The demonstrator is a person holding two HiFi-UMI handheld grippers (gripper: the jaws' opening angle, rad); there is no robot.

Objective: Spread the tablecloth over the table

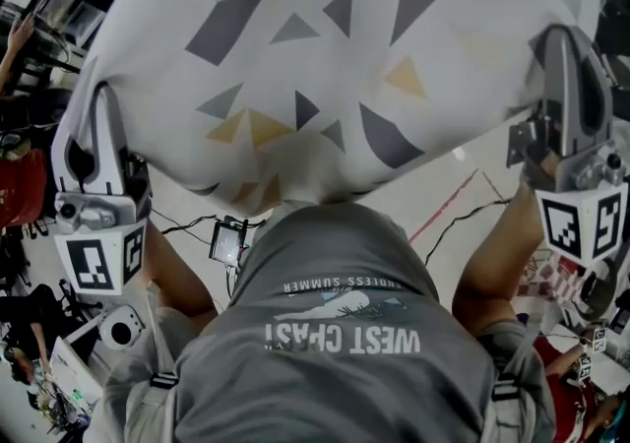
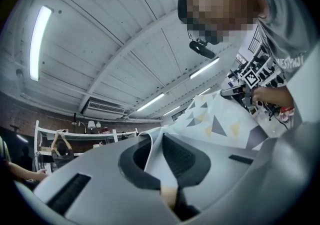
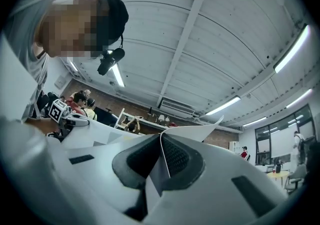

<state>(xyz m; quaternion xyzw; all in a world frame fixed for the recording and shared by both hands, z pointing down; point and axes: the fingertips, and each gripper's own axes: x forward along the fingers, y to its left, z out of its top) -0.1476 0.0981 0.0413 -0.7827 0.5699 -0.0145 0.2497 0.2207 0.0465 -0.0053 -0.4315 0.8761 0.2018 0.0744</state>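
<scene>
A white tablecloth point(image 1: 325, 47) printed with grey and yellow triangles hangs stretched between my two grippers and fills the upper head view. My left gripper point(image 1: 98, 96) is shut on its left edge, and the cloth point(image 2: 155, 156) shows pinched between the dark pads point(image 2: 182, 156) in the left gripper view. At the right, my right gripper point(image 1: 563, 47) is shut on the other edge, with a thin fold of cloth point(image 3: 162, 161) clamped between its pads point(image 3: 175, 156). Both grippers tilt upward toward the ceiling. No table is visible; the cloth hides what lies beyond it.
The person's grey shirt point(image 1: 345, 333) fills the lower head view. On the floor below lie cables point(image 1: 197, 226), a small device point(image 1: 228, 242) and red tape lines point(image 1: 448, 203). Other people point(image 3: 80, 103) and shelving point(image 2: 85, 136) stand in the room's background.
</scene>
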